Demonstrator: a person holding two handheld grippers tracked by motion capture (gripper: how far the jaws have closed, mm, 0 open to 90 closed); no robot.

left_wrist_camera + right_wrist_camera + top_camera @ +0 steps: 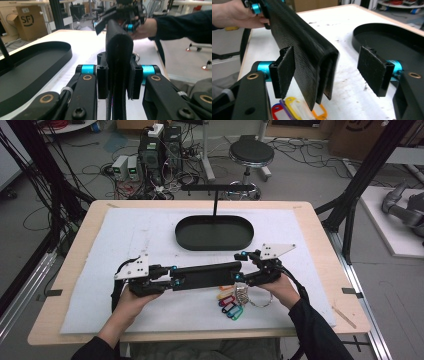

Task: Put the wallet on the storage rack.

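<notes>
Wallet (206, 275) in left gripper (170, 281)

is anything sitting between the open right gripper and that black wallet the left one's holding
Nothing visible. The black wallet already sits between the right gripper's open jaws, and the left gripper clamps its other end.

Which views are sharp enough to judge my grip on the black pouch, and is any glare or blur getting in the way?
High view: even light, no glare, but the black pouch is small and soft. Left gripper view: the pouch's near end is sharp between the shut jaws; the right gripper behind is blurred. Right gripper view: pouch texture crisp, jaws open around it; the key tags at the bottom are slightly soft.
</notes>
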